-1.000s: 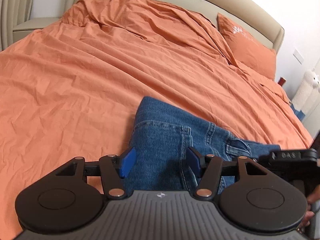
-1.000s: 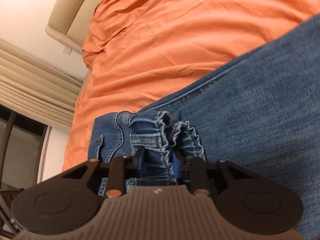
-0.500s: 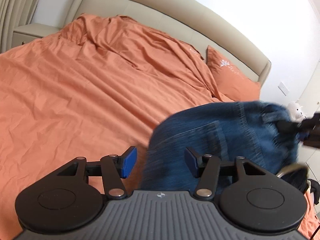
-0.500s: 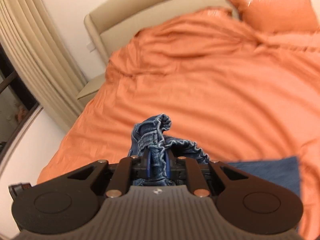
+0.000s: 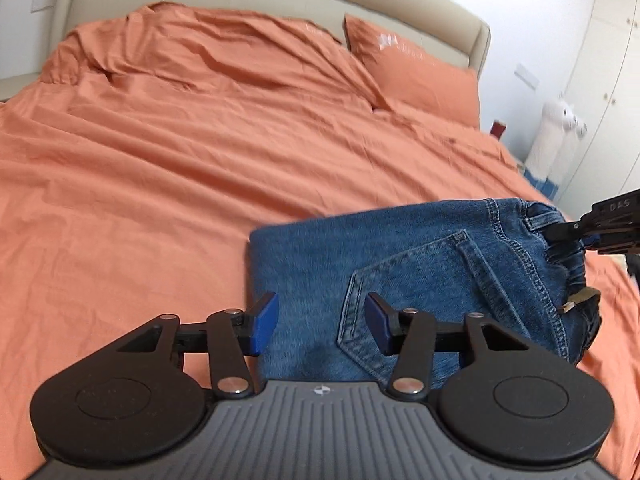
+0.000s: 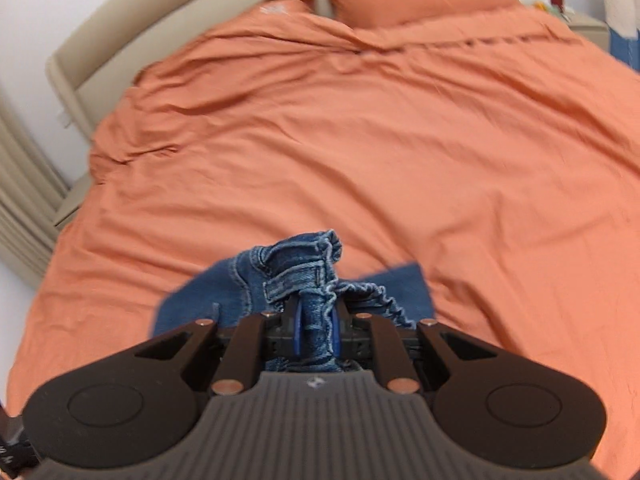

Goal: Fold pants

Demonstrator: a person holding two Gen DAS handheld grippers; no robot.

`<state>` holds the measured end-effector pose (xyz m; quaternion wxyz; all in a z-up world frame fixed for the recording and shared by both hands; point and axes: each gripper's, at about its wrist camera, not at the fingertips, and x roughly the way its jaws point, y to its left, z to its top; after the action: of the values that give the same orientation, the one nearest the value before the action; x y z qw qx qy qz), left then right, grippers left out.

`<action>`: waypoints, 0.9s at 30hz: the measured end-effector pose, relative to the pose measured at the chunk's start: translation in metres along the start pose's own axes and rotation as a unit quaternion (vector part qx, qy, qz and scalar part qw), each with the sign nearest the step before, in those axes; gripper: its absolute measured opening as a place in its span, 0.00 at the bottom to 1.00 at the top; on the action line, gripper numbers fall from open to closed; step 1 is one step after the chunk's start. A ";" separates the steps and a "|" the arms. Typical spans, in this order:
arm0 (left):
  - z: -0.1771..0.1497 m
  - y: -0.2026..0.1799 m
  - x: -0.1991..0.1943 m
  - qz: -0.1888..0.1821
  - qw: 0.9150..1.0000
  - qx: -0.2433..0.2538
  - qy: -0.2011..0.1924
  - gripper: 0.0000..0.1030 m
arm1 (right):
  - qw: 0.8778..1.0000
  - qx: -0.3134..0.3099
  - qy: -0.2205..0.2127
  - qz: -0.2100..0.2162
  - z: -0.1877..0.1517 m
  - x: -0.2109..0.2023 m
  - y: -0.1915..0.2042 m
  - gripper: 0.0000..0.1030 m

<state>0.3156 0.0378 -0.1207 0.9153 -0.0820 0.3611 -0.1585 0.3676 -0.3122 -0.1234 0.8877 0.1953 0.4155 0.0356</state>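
Note:
Blue denim pants [image 5: 400, 264] lie in a folded block on the orange bed sheet [image 5: 180, 168], back pocket up. My left gripper [image 5: 322, 320] hovers over their near edge. Its jaws are closing, with denim below and between the blue pads [image 5: 264, 320], which do not press on it. At the right edge of the left wrist view, my right gripper [image 5: 568, 236] pinches the bunched waistband. In the right wrist view the right gripper [image 6: 319, 330] is shut on that gathered waistband [image 6: 304, 264] and holds it slightly above the sheet.
An orange pillow [image 5: 416, 76] and a beige headboard [image 5: 280, 0] lie at the far end of the bed. A white plush toy [image 5: 556, 136] and a wardrobe [image 5: 608, 80] stand beyond the right side. Curtains [image 6: 16, 184] hang at the left.
The right gripper lifted the waistband and swung it rightward; the pants turned over and now show the back pocket. The left gripper's jaws narrowed and it shifted over the pants.

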 end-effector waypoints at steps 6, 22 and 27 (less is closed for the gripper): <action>-0.009 -0.001 0.029 0.018 0.999 0.017 0.043 0.47 | 1.000 0.020 0.019 -0.003 -0.015 0.042 -0.040 0.08; -0.005 0.002 -0.004 0.048 0.997 0.028 0.053 0.55 | 0.997 0.070 -0.026 -0.002 -0.048 0.010 -0.061 0.30; -0.003 -0.011 -0.037 0.023 0.995 0.053 0.084 0.59 | 0.994 0.058 -0.094 0.016 -0.101 -0.046 -0.052 0.33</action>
<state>0.2862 0.0406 -0.0965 0.8883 -0.0110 0.4295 -0.1624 0.2567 -0.3383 -0.1682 0.9094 0.2550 0.3284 0.0069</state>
